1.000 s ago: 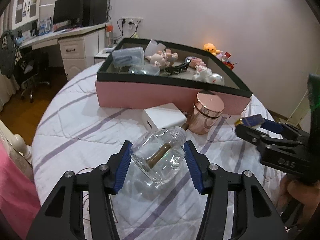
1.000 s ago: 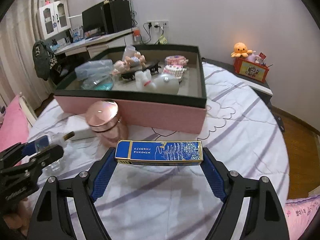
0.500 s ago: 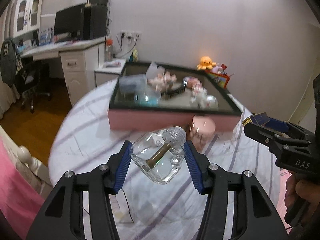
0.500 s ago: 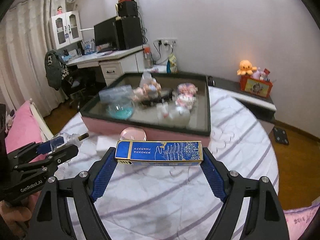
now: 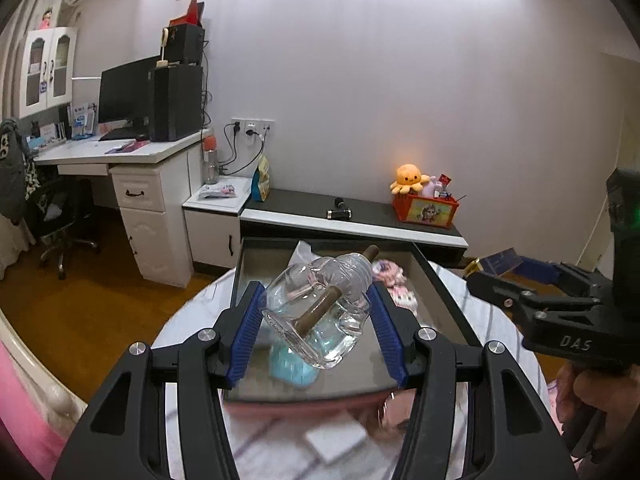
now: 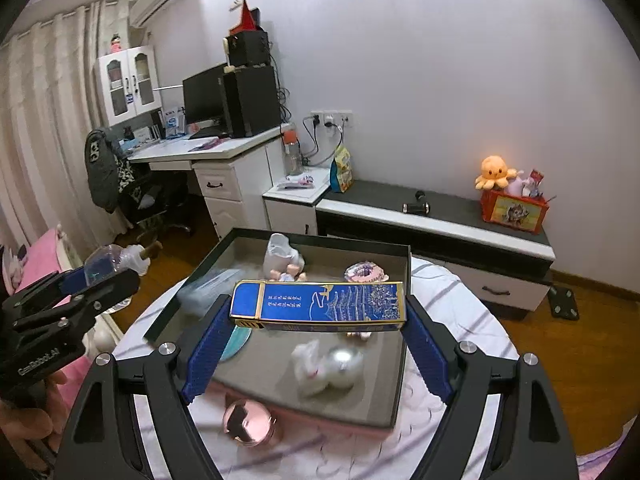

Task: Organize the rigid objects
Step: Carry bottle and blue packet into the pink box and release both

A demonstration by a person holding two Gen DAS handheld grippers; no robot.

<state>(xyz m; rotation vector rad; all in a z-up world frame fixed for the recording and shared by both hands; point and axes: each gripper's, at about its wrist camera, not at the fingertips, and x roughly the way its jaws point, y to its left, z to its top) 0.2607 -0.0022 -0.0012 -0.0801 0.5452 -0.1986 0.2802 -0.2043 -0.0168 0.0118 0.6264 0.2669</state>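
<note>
Both raised over the tray (image 6: pixel 402 344) — left gripper (image 5: pixel 316 330) clamps the glass bottle (image 5: pixel 320 312), right gripper (image 6: pixel 316 344) the blue box (image 6: pixel 320 307).

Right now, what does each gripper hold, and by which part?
The left gripper holds a clear glass bottle by the two sides of its body. The right gripper holds a blue box by its two short ends.

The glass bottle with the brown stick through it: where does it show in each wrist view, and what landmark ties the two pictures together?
Left wrist: the glass bottle sits at lower centre, clamped in the left gripper above the tray.
Right wrist: only its neck and stick tip show at the left edge, poking out of the left gripper.
Shared landmark: the orange octopus plush on the low cabinet.
</note>
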